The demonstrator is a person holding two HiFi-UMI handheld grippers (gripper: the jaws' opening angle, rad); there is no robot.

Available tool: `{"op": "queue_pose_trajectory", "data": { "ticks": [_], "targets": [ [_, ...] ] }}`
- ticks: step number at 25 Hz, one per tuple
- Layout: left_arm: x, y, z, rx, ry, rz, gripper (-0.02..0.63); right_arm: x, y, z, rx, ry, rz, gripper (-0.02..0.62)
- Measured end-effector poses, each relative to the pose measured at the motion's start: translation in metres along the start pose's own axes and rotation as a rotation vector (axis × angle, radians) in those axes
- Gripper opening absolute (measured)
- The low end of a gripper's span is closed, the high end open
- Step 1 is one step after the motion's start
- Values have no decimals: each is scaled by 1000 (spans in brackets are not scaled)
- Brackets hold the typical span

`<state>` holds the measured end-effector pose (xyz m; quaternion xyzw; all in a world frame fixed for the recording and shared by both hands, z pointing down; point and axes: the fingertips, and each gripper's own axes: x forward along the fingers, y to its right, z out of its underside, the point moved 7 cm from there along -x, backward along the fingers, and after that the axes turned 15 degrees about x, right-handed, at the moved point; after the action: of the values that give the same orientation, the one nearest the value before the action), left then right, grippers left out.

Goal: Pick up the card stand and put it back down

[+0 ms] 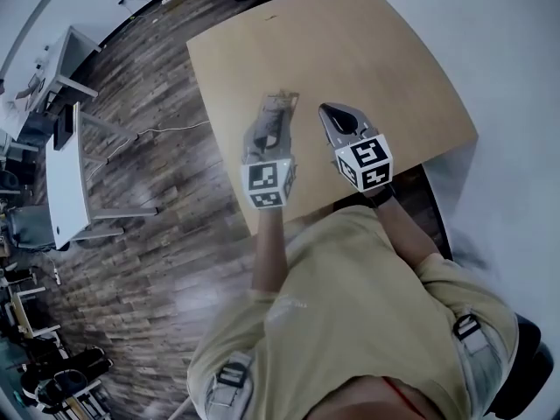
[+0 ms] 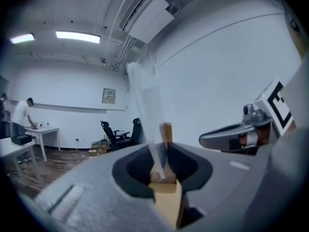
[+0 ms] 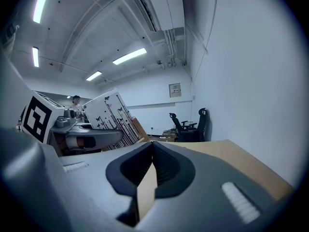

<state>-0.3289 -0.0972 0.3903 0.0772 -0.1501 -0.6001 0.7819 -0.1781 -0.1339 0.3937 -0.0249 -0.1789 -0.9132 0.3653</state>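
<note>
We see the left tongs (image 1: 278, 112) closed on the card stand (image 1: 285, 97), which is held in the air above the tan counter (image 1: 350, 42). In the left gripper view, the left tongs (image 2: 163, 170) have their dark pads pressed on either side of the stand's wooden base (image 2: 167, 199). The jaws are only slightly apart, by the width of that block. A clear panel (image 2: 145, 100) rises from the base and leans up and away from the tongs. A short wooden upright (image 2: 166, 132) stands just behind it.

The right tongs (image 1: 337, 116) hang just beside the left pair, on their right, also over the counter. In their own view, the right tongs (image 3: 152, 146) have the jaws brought together at the tips with nothing between them. From there we see the left tongs (image 3: 96, 138) close by to the left. A printed card (image 3: 108, 115) with thin black lines and small butterflies stands up beyond their tips. The counter (image 3: 241, 163) stretches ahead and below. In the left gripper view, the right tongs (image 2: 205, 140) and their marker cube (image 2: 277, 105) lie to the right.

Far beyond both pairs stand office chairs (image 2: 116, 132) against the wall. A person (image 2: 21, 112) is bent over a white desk (image 2: 41, 132).
</note>
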Motion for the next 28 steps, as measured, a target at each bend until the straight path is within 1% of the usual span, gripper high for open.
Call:
{"op": "queue_pose_trajectory", "data": {
  "ticks": [4, 8, 12, 17, 20, 24, 26, 28],
  "targets": [
    [-31, -9, -5, -23, 44, -61, 84, -7, -23, 0, -8, 17, -14, 5],
    [-58, -8, -4, -25, 78, -61, 83, -24, -39, 8, -9, 26, 0, 5],
    [-69, 5, 2, -69, 106, -15, 83, -47, -38, 25, 6, 21, 52, 5],
    [-78, 41, 1, -84, 114, 28, 84, -91, -29, 42, 24, 7, 114, 5],
    [-70, 65, -1, -89, 112, 66, 84, -112, -15, 47, 29, 7, 141, 5],
    [-51, 101, -17, -93, 103, 126, 84, -147, 5, 37, 9, 25, 187, 5],
    [-40, 127, -30, -75, 102, 162, 84, -174, 21, 29, 5, 61, 224, 5],
    [-23, 157, -42, -76, 100, 195, 83, -202, 47, 30, 17, 68, 272, 5]
  ]
}}
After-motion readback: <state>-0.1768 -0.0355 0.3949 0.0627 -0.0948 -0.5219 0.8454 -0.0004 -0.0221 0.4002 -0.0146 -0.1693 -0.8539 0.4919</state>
